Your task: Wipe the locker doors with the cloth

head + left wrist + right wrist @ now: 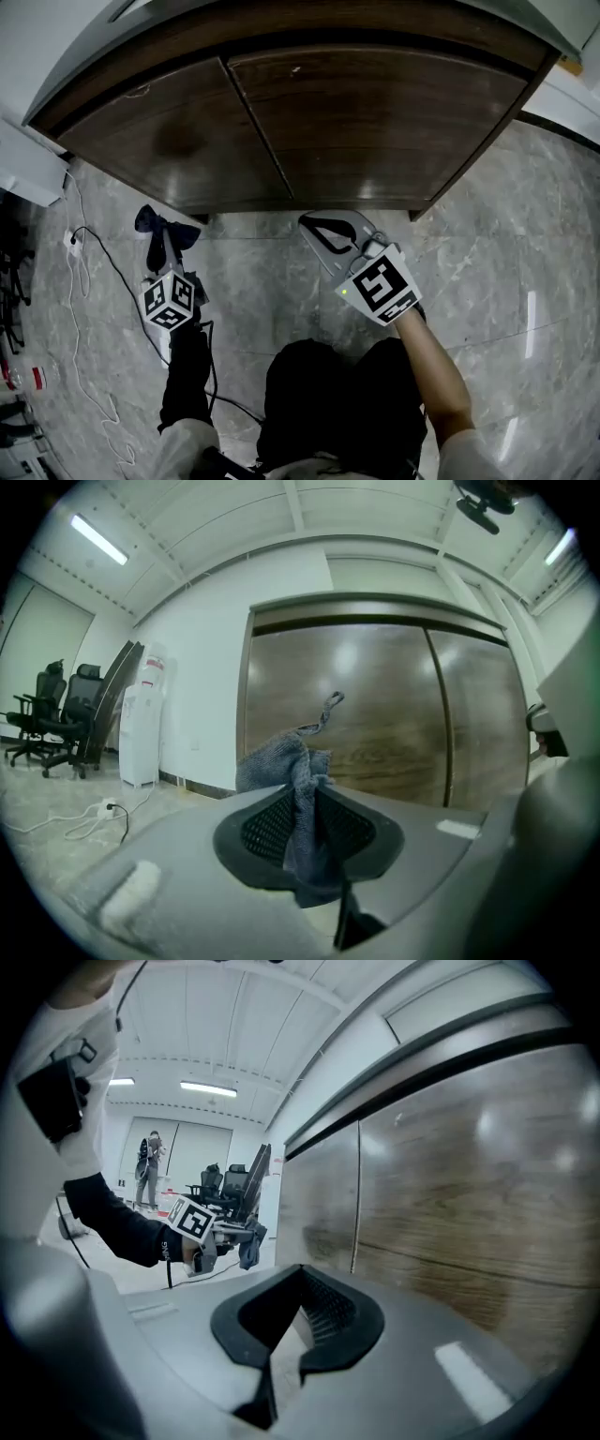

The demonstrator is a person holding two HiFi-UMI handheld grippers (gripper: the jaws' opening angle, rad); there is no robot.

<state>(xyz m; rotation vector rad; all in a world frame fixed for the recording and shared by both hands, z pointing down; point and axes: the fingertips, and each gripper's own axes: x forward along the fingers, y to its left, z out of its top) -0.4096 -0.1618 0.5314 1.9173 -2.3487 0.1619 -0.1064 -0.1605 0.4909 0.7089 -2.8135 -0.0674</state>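
Two dark wooden locker doors (375, 122) fill the top of the head view, with a seam between them. My left gripper (161, 248) is shut on a dark blue-grey cloth (155, 225) and is held low in front of the left door (178, 131), apart from it. In the left gripper view the cloth (277, 761) bunches up between the jaws of the left gripper (309, 785), facing the doors (375, 714). My right gripper (328, 234) points at the doors near the seam, its tips together and nothing in it. The right gripper (300, 1274) view shows the door (450, 1213) close ahead.
A black cable and a white power strip (73, 239) lie on the marble floor at the left. In the left gripper view a water dispenser (145, 724) and office chairs (56, 714) stand along the wall left of the lockers. A person (150, 1171) stands far off.
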